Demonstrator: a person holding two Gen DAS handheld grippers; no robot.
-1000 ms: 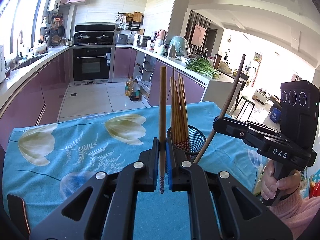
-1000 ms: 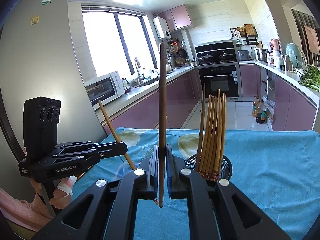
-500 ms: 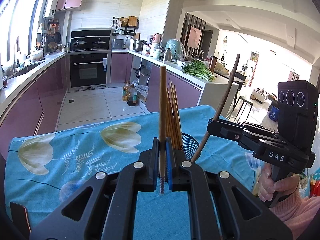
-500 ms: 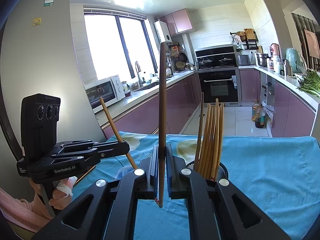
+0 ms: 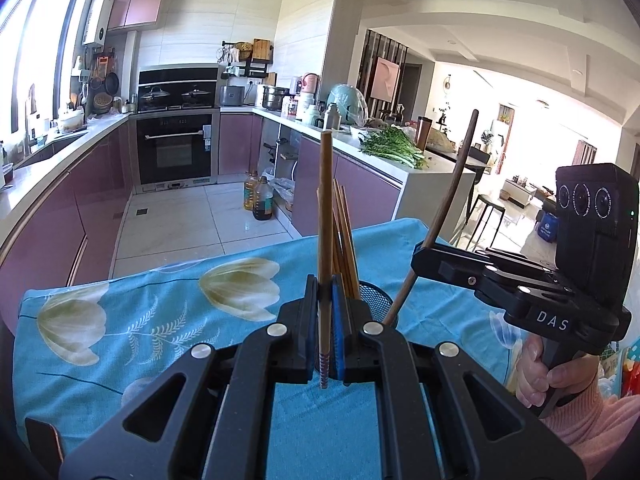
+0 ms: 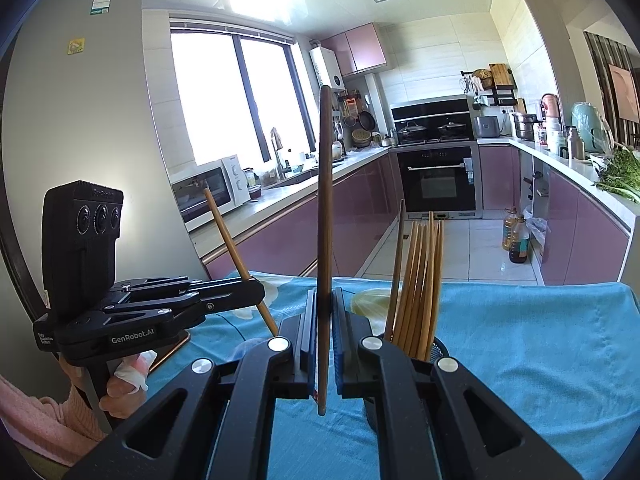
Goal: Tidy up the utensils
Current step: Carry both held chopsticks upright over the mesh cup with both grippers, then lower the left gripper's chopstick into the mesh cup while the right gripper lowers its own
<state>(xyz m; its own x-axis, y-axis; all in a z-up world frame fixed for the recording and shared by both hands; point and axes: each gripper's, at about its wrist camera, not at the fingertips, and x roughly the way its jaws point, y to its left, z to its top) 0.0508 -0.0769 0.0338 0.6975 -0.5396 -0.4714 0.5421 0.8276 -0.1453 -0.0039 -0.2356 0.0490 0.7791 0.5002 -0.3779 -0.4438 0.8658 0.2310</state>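
Pinching slim wooden sticks upright: left gripper (image 5: pixel 325 332) clamps a pale chopstick (image 5: pixel 325 216), right gripper (image 6: pixel 324 344) a darker chopstick (image 6: pixel 325 208). Lower right, the right view reveals the black mesh holder's (image 6: pixel 438 350) bundle (image 6: pixel 420 280) on the floral-clothed surface (image 6: pixel 540 332).

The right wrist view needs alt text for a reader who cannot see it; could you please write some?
The right gripper clamps a dark brown wooden chopstick upright above a turquoise floral tablecloth. Right of it, a black mesh holder holds lighter wooden chopsticks; at left, the left gripper grips another light chopstick.
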